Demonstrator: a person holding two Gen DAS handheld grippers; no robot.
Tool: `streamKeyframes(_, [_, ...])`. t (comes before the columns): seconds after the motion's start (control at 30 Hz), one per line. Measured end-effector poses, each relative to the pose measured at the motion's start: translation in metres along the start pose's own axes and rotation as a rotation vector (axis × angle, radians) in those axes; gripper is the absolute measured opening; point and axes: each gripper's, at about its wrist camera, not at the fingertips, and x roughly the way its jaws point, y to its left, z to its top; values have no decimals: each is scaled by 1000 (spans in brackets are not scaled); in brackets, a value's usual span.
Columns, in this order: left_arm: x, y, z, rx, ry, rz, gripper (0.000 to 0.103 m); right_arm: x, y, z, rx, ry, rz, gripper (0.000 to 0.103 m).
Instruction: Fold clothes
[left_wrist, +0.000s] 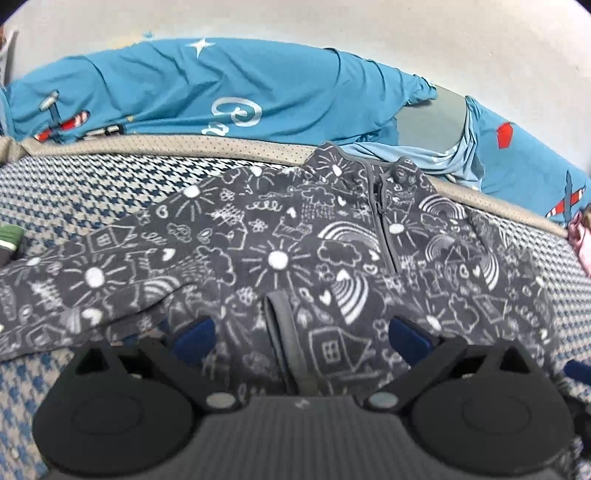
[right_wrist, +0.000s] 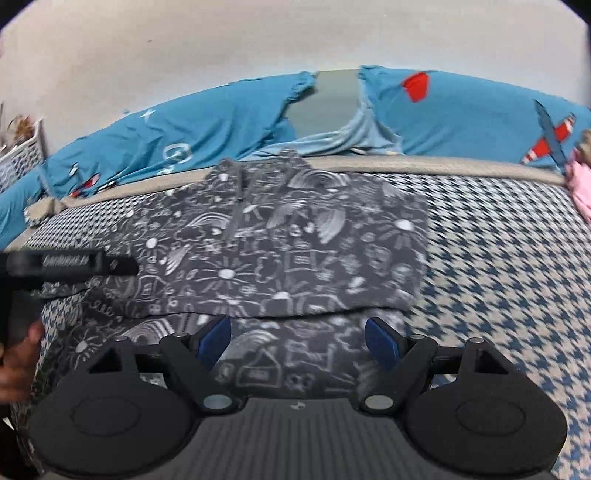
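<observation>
One dark grey fleece pullover with white doodle print and a short grey zip (left_wrist: 295, 251) lies spread on the blue-and-white houndstooth bed cover (left_wrist: 74, 192), collar toward the far edge where the teal bedding printed with red aeroplanes (left_wrist: 229, 88) is bunched against the wall. In the right wrist view the right side looks already turned in, giving a straight edge, while in the left wrist view a sleeve still trails out to the left.

So the fold seems partway through. Both pairs of tongs hang over the near hem: the left tongs (left_wrist: 303, 336) stand wide apart with fabric below but nothing pinched, and the right tongs (right_wrist: 298, 338) are likewise apart and empty (blur hides any light contact).

Next, I judge, the left sleeve needs pinching and carrying across the body.

Counted: one pullover, two tongs, one pink item (right_wrist: 580, 184) at the bed's right edge.
</observation>
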Motion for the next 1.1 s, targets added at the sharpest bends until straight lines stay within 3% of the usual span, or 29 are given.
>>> streamKeyframes(0.27, [29,10,14,-40,83,-40,88,24,35,8,-105,-19,71,79])
streamKeyframes(0.37, [39,10,15,-37,127,-55,78,34,50,11,-139,-20,108,79])
streamKeyframes(0.47, [47,13,18,-56,151,-66,74,45,69,13,-185,-18,147,79])
streamKeyframes(0.93, [66,17,33,-1,212,-101,74,89,135,2,-433,7,266,78])
streamKeyframes(1.1, [68,13,34,-1,220,-92,76,102,144,-5,-490,15,225,62])
